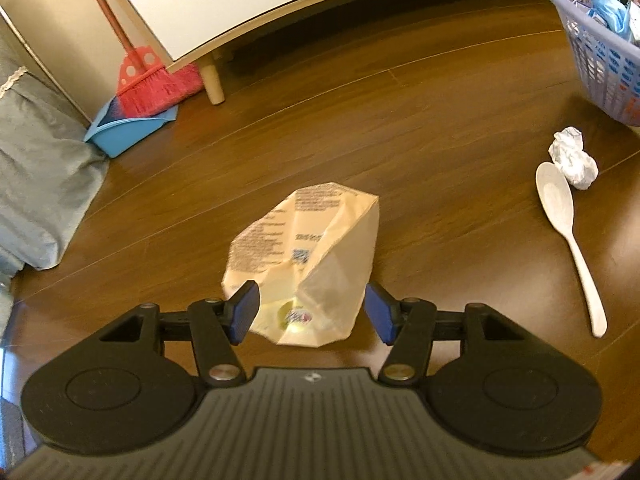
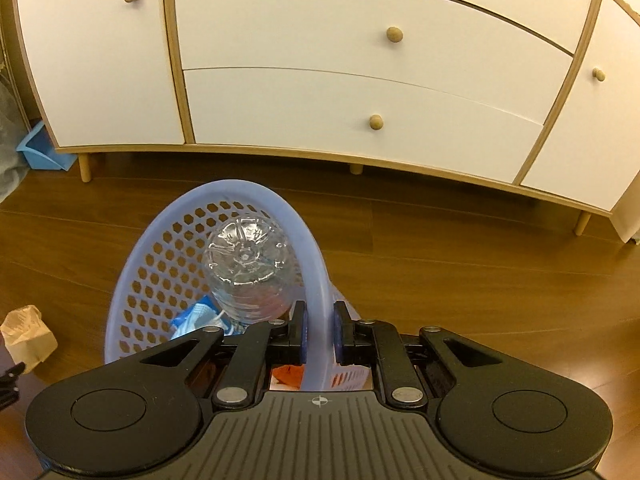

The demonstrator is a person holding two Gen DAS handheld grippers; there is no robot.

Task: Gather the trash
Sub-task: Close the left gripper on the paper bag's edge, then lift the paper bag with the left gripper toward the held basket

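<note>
On the wooden floor (image 1: 420, 92) lie three loose things: one crumpled paper bag (image 1: 308, 256), one wad of white paper (image 1: 572, 156) and one white spoon (image 1: 568, 236). One lavender basket (image 2: 256, 200) stands on the floor, holding one clear bottle (image 2: 248, 264), a blue face mask (image 2: 196, 316) and something orange that is too hidden to name.

The left gripper (image 1: 310, 312) hovers with its blue pads spread wide on either side of the bag's near end; whether they touch it cannot be told. The bag's long axis runs near to far, leaning slightly right at the far end. The spoon lies well to the right, bowl far, handle toward the near side, with the wad touching or just beside its bowl.

The right gripper (image 2: 320, 332) is pinched narrow on the basket's near rim, one pad inside and one outside. The bottle stands with its base up.

Far off, one white cabinet (image 2: 320, 60) on wooden legs lines the back edge. At the far left stand one red broom (image 1: 156, 84) and one blue dustpan (image 1: 120, 132), with grey cloth (image 1: 36, 172) at the left edge. Bare floor lies open between bag, spoon and cabinet.
</note>
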